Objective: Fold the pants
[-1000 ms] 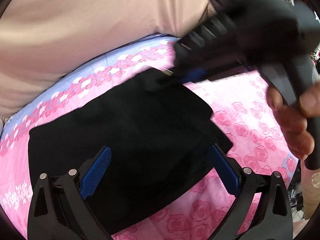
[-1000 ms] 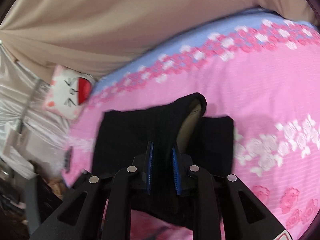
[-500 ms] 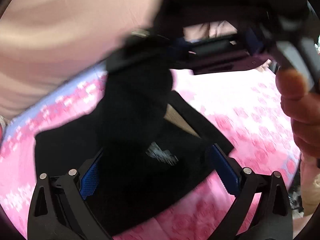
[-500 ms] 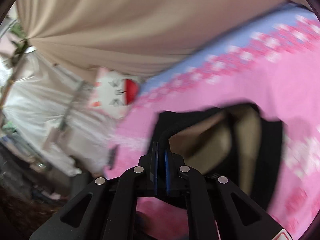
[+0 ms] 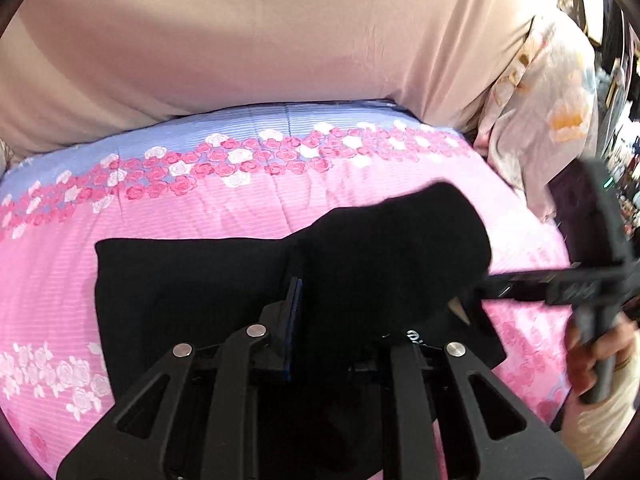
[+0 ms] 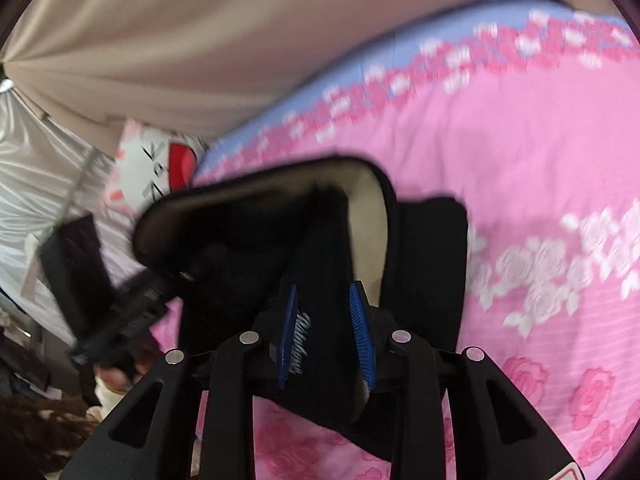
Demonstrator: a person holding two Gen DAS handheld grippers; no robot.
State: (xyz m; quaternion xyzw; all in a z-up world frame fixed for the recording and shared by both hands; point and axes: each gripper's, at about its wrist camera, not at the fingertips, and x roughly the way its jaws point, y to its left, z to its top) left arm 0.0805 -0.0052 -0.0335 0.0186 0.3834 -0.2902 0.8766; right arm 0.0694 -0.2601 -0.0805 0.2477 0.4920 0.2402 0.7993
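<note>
The black pants [image 5: 200, 280] lie partly folded on the pink rose bedspread [image 5: 240, 208]. My left gripper [image 5: 294, 292] is shut on a fold of the pants near their middle. The right end of the pants [image 5: 420, 240] is lifted in a hump, held by my right gripper, whose black frame [image 5: 560, 280] shows at the right. In the right wrist view my right gripper [image 6: 326, 312] is shut on the black fabric [image 6: 328, 272], with the blue pads [image 6: 360, 328] a little apart around it. The beige lining [image 6: 366, 232] shows inside the raised loop.
A beige curtain [image 5: 280, 40] hangs behind the bed. A floral cloth [image 5: 552, 120] hangs at the right. A white cat-print pillow [image 6: 152, 164] lies beyond the bed's left end. A blue band with roses [image 5: 240, 148] runs along the far edge.
My left gripper has closed from wide open onto the pants. My right gripper has carried the lifted end across and lower; its pads stand slightly wider than before.
</note>
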